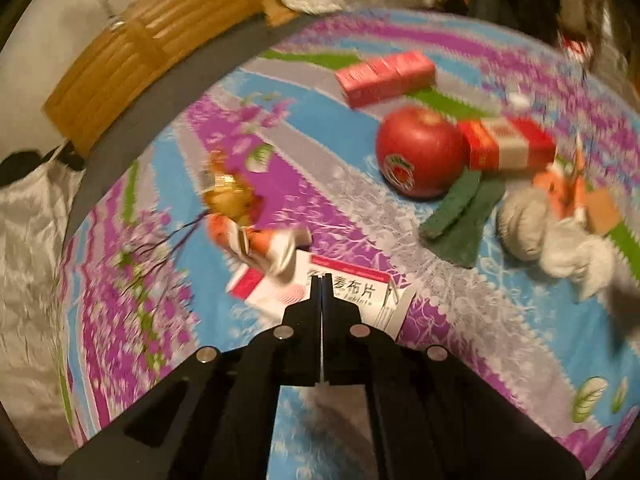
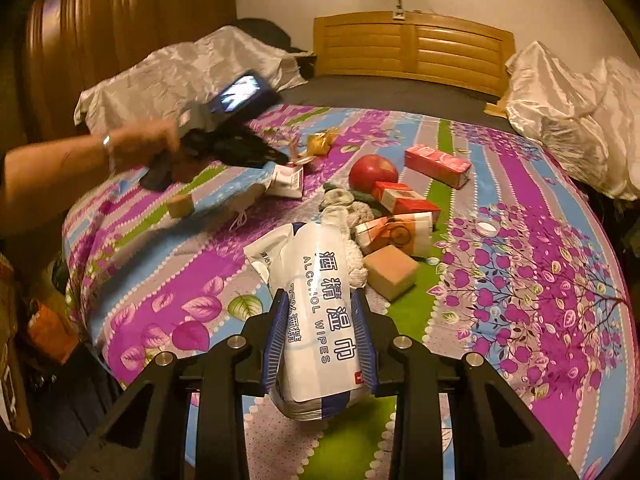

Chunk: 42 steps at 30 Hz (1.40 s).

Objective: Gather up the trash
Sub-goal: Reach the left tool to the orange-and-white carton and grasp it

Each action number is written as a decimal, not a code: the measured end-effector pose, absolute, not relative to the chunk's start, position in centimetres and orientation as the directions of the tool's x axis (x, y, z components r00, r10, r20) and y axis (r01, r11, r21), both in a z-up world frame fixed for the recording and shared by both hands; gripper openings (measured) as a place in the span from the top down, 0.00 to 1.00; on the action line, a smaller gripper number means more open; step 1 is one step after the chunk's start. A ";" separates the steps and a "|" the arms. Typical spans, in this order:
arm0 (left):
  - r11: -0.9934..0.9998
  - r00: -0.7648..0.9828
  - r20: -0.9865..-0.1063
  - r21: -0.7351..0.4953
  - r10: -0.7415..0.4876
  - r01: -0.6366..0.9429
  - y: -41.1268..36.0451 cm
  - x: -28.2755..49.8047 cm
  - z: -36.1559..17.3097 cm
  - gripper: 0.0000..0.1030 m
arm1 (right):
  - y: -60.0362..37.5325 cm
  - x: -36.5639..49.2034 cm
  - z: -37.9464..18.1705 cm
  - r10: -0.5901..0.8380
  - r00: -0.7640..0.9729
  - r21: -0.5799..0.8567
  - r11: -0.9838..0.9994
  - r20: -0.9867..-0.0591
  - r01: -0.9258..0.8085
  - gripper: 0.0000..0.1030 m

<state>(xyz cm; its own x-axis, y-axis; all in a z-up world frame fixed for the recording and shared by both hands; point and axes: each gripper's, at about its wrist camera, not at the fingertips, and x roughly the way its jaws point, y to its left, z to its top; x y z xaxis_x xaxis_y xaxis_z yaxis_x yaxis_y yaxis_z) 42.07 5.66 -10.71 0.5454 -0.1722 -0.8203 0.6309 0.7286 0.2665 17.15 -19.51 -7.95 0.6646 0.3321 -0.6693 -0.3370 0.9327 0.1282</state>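
Fingers (image 2: pixel 362 320) around one wipes pack (image 2: pixel 320 312)

The left view is smeared with motion blur — the wrapper (image 1: pixel 256 236) beside the box (image 1: pixel 320 296) shows no legible print. The left gripper (image 1: pixel 322 280) covers part of the box's lettering (middle characters hidden).

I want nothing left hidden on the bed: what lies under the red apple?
The red apple rests on the patterned bedspread, partly on a folded green cloth. Whatever lies directly beneath the apple is hidden.
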 end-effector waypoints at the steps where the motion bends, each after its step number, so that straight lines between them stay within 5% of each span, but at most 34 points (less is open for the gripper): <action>1: 0.746 0.553 -0.811 0.248 -0.189 0.619 6.2 41.8 -10.1 1.00 | -19.7 17.1 -7.8 0.335 0.667 0.136 0.933 -0.665 -0.333 0.67; 8: 0.794 0.634 -0.697 0.154 -0.334 0.588 9.0 35.4 -3.5 1.00 | -20.7 15.9 -6.5 0.332 0.695 0.157 0.939 -0.638 -0.305 0.67; 13: 0.826 0.671 -0.704 0.221 -0.234 0.519 8.9 36.1 -3.6 0.98 | -20.9 14.7 -6.1 0.334 0.691 0.168 0.940 -0.641 -0.298 0.67; 14: 0.857 0.640 -0.736 0.170 -0.219 0.487 9.3 38.0 -4.0 0.85 | -20.8 14.4 -6.0 0.332 0.691 0.162 0.940 -0.642 -0.302 0.67; 15: 0.880 0.614 -0.759 0.120 -0.216 0.459 9.6 39.3 -4.3 0.53 | -20.8 14.1 -5.9 0.332 0.692 0.158 0.939 -0.641 -0.304 0.67; 17: 0.922 0.620 -0.765 0.093 -0.175 0.376 9.6 41.8 -5.3 0.13 | -20.8 13.8 -6.0 0.329 0.689 0.155 0.940 -0.646 -0.304 0.67; 23: 0.996 0.526 -0.850 0.025 -0.024 0.087 10.8 50.6 -11.3 0.13 | -21.4 13.6 -7.6 0.327 0.642 0.176 0.941 -0.693 -0.290 0.67; 28: 0.999 0.412 -0.911 -0.041 -0.025 -0.032 11.3 54.3 -15.2 0.13 | -21.6 13.9 -9.7 0.326 0.597 0.195 0.941 -0.733 -0.275 0.67; 29: 0.998 0.365 -0.931 -0.037 -0.018 -0.047 11.3 54.9 -16.4 0.25 | -21.7 14.0 -10.0 0.325 0.592 0.199 0.942 -0.738 -0.270 0.67; 30: 0.997 0.345 -0.938 -0.039 -0.014 -0.066 11.4 55.0 -17.1 0.62 | -21.8 14.1 -10.3 0.324 0.588 0.204 0.943 -0.741 -0.262 0.67; 31: 0.995 0.347 -0.937 -0.062 -0.030 -0.082 11.7 55.0 -17.3 0.70 | -21.9 14.1 -10.5 0.324 0.588 0.211 0.944 -0.741 -0.254 0.67; 32: 0.991 0.374 -0.926 -0.099 -0.060 -0.085 12.0 54.7 -17.0 1.00 | -22.1 14.2 -10.5 0.325 0.589 0.215 0.944 -0.740 -0.251 0.67; 42: 0.985 0.583 -0.793 -0.129 -0.173 0.117 12.8 46.9 -9.8 1.00 | -23.3 13.8 -9.5 0.331 0.627 0.237 0.943 -0.705 -0.232 0.67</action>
